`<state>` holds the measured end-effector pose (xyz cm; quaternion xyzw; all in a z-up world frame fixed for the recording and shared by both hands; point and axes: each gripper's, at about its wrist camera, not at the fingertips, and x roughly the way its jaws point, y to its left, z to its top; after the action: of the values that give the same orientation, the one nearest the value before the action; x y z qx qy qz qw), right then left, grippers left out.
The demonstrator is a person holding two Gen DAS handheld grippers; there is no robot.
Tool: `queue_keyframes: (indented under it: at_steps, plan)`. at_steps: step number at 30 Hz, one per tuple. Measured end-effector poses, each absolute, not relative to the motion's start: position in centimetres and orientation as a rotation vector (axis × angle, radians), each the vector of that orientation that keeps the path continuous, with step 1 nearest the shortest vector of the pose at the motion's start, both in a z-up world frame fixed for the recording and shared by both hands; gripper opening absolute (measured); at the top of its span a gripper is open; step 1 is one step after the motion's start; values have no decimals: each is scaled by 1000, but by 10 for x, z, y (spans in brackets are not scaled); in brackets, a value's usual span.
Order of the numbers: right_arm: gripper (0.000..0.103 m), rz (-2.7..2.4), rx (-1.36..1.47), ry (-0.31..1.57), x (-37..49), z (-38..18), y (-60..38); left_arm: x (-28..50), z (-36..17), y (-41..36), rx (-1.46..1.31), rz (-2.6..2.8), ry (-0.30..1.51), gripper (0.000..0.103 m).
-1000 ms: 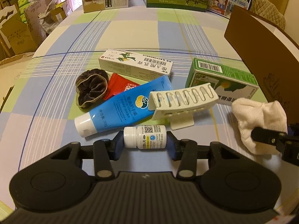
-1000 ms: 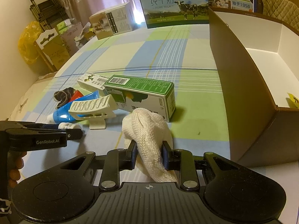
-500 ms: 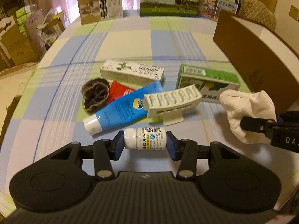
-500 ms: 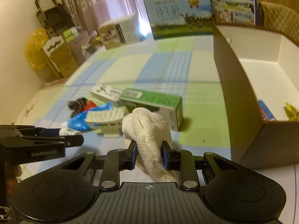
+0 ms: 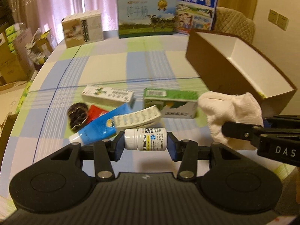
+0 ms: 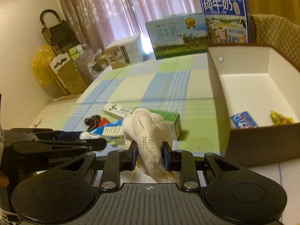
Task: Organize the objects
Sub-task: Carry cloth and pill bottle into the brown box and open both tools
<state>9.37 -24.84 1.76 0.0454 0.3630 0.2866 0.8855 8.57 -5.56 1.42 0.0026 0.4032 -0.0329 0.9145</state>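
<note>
My left gripper (image 5: 145, 143) is shut on a small white pill bottle (image 5: 145, 139), held sideways above the table. My right gripper (image 6: 149, 154) is shut on a white knitted cloth (image 6: 150, 138), also raised; the cloth also shows in the left wrist view (image 5: 230, 112). On the checked tablecloth lie a blue tube (image 5: 101, 129), a white ribbed clip (image 5: 137, 117), a green box (image 5: 170, 103), a white carton (image 5: 107, 94), a red packet (image 5: 96, 112) and a dark scrunchie (image 5: 77, 115). The open brown box (image 6: 262, 136) stands to the right.
Inside the brown box lie a blue packet (image 6: 243, 121) and a yellow wrapper (image 6: 280, 120). Milk cartons (image 5: 146, 20) and a small printed box (image 5: 83, 29) stand at the table's far edge. A padded chair (image 5: 234, 26) is behind the box. Cardboard boxes stand off the left edge.
Both grippers have risen from the table with the bottle and the cloth. The pile of objects now sits lower and farther off, and the inside of the brown box shows.
</note>
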Motion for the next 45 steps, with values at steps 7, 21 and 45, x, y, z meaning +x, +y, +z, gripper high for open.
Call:
queue_keyframes:
  at_steps: [7, 21, 45]
  plan:
    - [24, 561, 110, 676, 97, 49, -278, 98, 40, -85, 31, -129, 773, 42]
    - [24, 346, 154, 614, 136, 80, -380, 144, 83, -171, 82, -294, 664, 42]
    - [24, 222, 140, 786, 239, 28, -437, 258, 43, -291, 246, -402, 753, 42]
